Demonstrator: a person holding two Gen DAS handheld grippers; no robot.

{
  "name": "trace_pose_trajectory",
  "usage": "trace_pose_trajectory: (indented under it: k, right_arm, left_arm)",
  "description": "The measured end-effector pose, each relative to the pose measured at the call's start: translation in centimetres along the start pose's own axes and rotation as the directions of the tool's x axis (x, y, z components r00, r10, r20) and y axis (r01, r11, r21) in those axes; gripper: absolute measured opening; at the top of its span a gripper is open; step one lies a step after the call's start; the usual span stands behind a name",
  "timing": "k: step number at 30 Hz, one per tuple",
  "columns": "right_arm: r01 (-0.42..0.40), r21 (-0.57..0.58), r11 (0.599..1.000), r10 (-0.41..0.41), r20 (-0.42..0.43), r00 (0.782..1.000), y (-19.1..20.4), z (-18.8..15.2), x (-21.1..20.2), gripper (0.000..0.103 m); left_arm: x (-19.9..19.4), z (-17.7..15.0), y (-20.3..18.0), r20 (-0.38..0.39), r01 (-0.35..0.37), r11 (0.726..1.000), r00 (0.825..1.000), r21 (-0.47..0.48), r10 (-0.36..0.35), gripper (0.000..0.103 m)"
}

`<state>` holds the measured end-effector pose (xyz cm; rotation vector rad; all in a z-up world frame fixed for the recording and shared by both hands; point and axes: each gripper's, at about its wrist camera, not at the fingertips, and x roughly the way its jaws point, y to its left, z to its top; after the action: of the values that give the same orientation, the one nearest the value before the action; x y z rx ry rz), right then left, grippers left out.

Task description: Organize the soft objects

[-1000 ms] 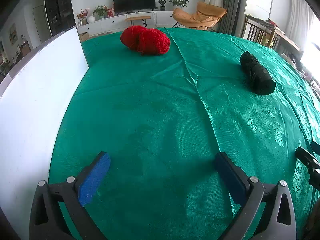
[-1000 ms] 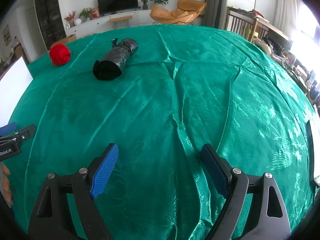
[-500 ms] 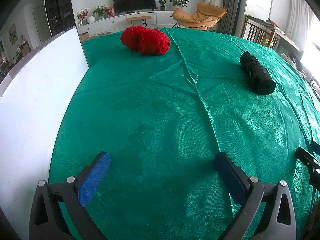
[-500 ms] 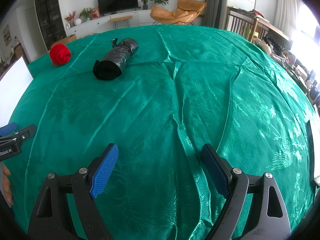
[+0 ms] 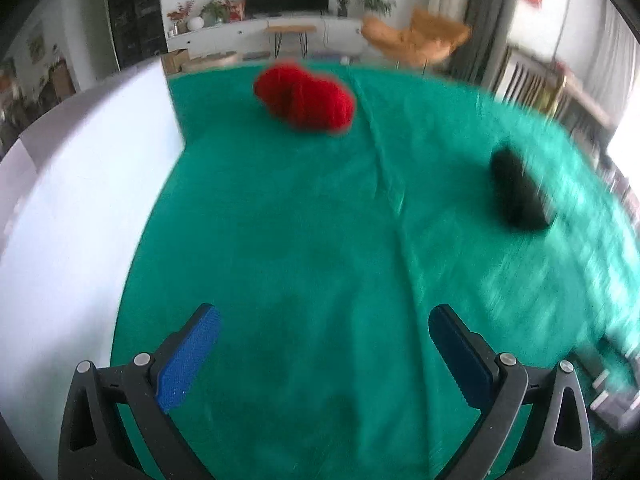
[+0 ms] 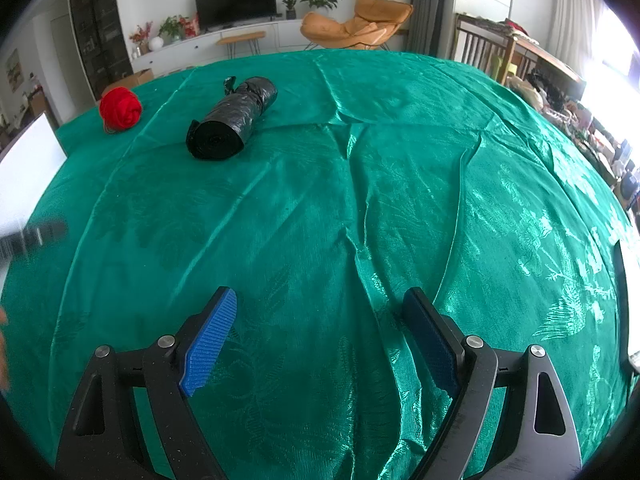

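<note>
My left gripper (image 5: 324, 344) has swung forward, blurring its view; the red yarn (image 5: 306, 98) looms nearer. Both my grippers gape wide, empty; my right gripper (image 6: 320, 334) hasn't moved.

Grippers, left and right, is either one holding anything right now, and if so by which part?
Nothing is held. The left gripper and right gripper both have open jaws over bare green cloth; the red yarn and black roll lie untouched farther off.
</note>
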<state>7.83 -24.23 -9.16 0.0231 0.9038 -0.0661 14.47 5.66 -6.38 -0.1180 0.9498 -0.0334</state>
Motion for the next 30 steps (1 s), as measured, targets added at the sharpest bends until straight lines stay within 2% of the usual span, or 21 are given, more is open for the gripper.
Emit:
trace_pose_trajectory:
  k: [4, 6, 8, 12, 17, 18, 19, 20, 21, 23, 26, 28, 30]
  right_arm:
    - [0.0, 0.0, 1.0, 0.0, 0.0, 1.0, 0.0, 0.0, 0.0, 0.087]
    - [0.0, 0.0, 1.0, 0.0, 0.0, 1.0, 0.0, 0.0, 0.0, 0.087]
    - [0.0, 0.0, 1.0, 0.0, 0.0, 1.0, 0.0, 0.0, 0.0, 0.087]
    - [0.0, 0.0, 1.0, 0.0, 0.0, 1.0, 0.0, 0.0, 0.0, 0.087]
    - [-0.002, -0.001, 1.0, 0.002, -0.001, 1.0, 0.0, 0.0, 0.0, 0.088]
    - [-0.002, -0.001, 1.0, 0.002, -0.001, 1.0, 0.0, 0.0, 0.0, 0.088]
    - [-0.002, -0.002, 1.0, 0.002, -0.001, 1.0, 0.1, 0.0, 0.0, 0.089]
    - [-0.004, -0.004, 1.0, 0.004, -0.002, 1.0, 0.1, 0.0, 0.0, 0.089]
    - [-0.004, -0.005, 1.0, 0.004, -0.003, 1.0, 0.1, 0.0, 0.1, 0.09]
    - [-0.005, -0.006, 1.0, 0.005, -0.004, 1.0, 0.2, 0.0, 0.1, 0.09]
    - [-0.006, -0.007, 1.0, 0.006, -0.004, 1.0, 0.2, 0.0, 0.1, 0.09]
    - [-0.006, -0.007, 1.0, 0.006, -0.004, 1.0, 0.2, 0.0, 0.1, 0.09]
    - [-0.006, -0.007, 1.0, 0.006, -0.004, 1.0, 0.2, 0.0, 0.1, 0.09]
  left_arm:
    - [0.4, 6.6, 0.4, 0.058, 0.047, 0.998, 0.997, -0.049, -0.044, 0.103]
    - [2.0, 10.3, 0.5, 0.061, 0.032, 0.998, 0.998, -0.051, -0.029, 0.103]
    - [4.5, 13.5, 0.7, 0.04, -0.001, 0.999, 0.999, -0.045, 0.003, 0.103]
    - [9.6, 16.7, 1.2, -0.021, -0.029, 0.997, 0.999, -0.068, 0.027, 0.103]
    - [15.3, 16.9, 2.2, -0.112, -0.076, 0.988, 0.992, -0.133, 0.061, 0.102]
    - [15.4, 16.9, 1.9, -0.083, -0.108, 0.989, 0.992, -0.105, 0.099, 0.101]
    - [15.5, 16.8, 1.5, -0.074, -0.118, 0.99, 0.991, -0.083, 0.112, 0.099]
    - [15.7, 16.8, 1.3, -0.073, -0.116, 0.992, 0.991, -0.058, 0.112, 0.086]
    - [15.3, 16.9, 0.9, -0.051, -0.119, 0.993, 0.992, -0.023, 0.118, 0.067]
    - [14.5, 16.8, 0.5, -0.029, -0.122, 0.992, 0.992, 0.033, 0.123, 0.06]
    - [12.1, 15.7, -0.1, 0.005, -0.112, 0.99, 0.994, 0.081, 0.112, 0.059]
    - [9.7, 14.3, -0.4, 0.007, -0.054, 0.995, 0.999, 0.087, 0.053, 0.059]
    - [6.8, 12.4, -1.2, 0.012, -0.03, 0.993, 1.0, 0.115, 0.028, 0.06]
